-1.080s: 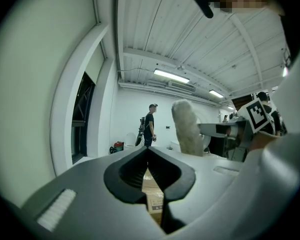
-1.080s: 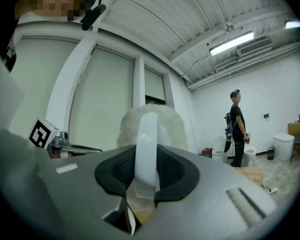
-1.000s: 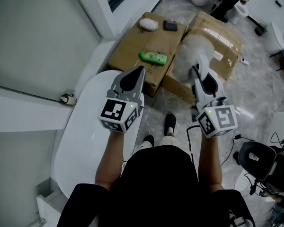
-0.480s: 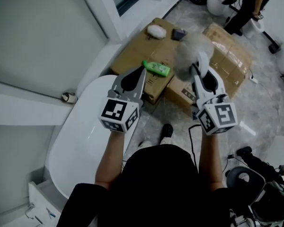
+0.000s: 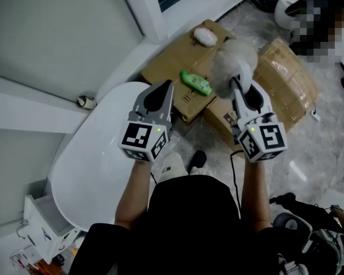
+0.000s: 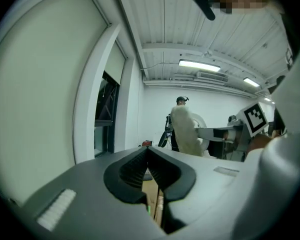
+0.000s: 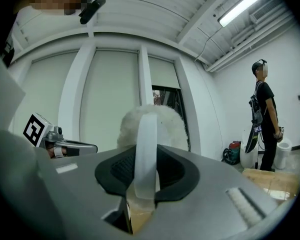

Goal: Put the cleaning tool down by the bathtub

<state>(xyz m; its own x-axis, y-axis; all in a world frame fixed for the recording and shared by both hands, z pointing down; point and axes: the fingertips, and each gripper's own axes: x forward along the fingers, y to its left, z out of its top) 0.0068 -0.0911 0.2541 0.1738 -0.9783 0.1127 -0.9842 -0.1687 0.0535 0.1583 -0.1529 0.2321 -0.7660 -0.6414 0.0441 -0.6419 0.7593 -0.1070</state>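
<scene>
The cleaning tool is a fluffy white duster [image 5: 232,63] on a pale handle [image 7: 145,149]. My right gripper [image 5: 239,89] is shut on that handle and holds it roughly level, with the fluffy head [image 7: 162,120] over the cardboard boxes [image 5: 178,62]. The white bathtub [image 5: 94,159] lies at lower left. My left gripper [image 5: 167,86] hovers over the tub's near end, jaws shut with nothing between them [image 6: 147,149]. In the left gripper view the duster [image 6: 185,131] and the right gripper's marker cube [image 6: 255,116] show at the right.
A green bottle [image 5: 196,82] and a white fluffy pad [image 5: 205,35] lie on the boxes. A round fitting [image 5: 87,101] sits on the ledge by the tub. A white cart [image 5: 43,231] stands at lower left, cables and gear [image 5: 309,234] at lower right. A person [image 7: 262,114] stands further off.
Both grippers have swung left together with the head. The boxes have drifted up and right in the picture, and more of the tub shows under the left gripper. The duster stays gripped.
</scene>
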